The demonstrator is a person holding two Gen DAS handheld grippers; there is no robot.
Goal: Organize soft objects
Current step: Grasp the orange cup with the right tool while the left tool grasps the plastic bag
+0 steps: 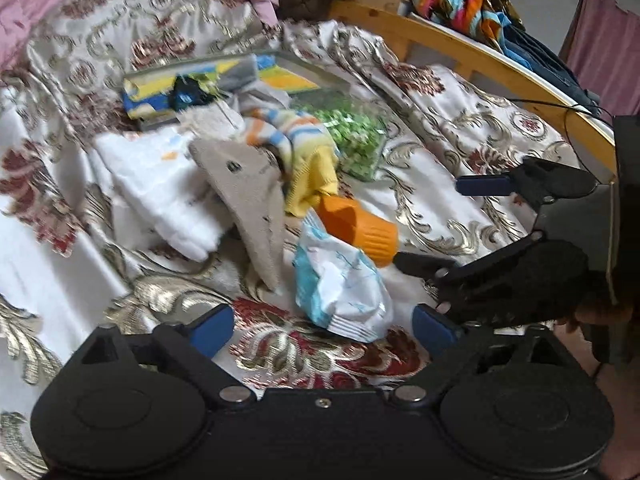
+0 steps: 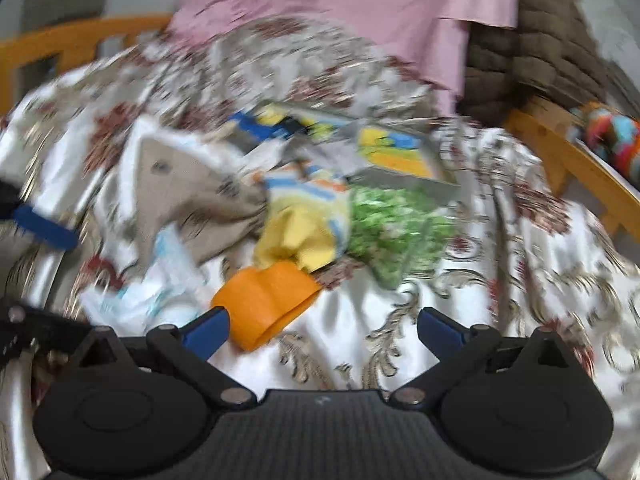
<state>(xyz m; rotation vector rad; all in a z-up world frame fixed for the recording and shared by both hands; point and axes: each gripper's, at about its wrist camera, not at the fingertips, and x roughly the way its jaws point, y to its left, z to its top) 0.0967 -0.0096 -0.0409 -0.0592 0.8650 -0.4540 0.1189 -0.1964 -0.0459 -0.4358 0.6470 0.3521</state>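
So far nothing looks sorted: the soft pile [image 1: 256,168] lies ahead of both tools, untouched. The left gripper [image 1: 324,330] and right gripper [image 2: 322,330] both gape wide, holding nothing

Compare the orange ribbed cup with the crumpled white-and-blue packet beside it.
The orange ribbed plastic cup is rigid, one colour and lies on its side. The crumpled white-and-blue packet is limp, creased, two-toned and sprawls flatter. The packet looks the larger. Both lie on the floral bedspread, touching each other.
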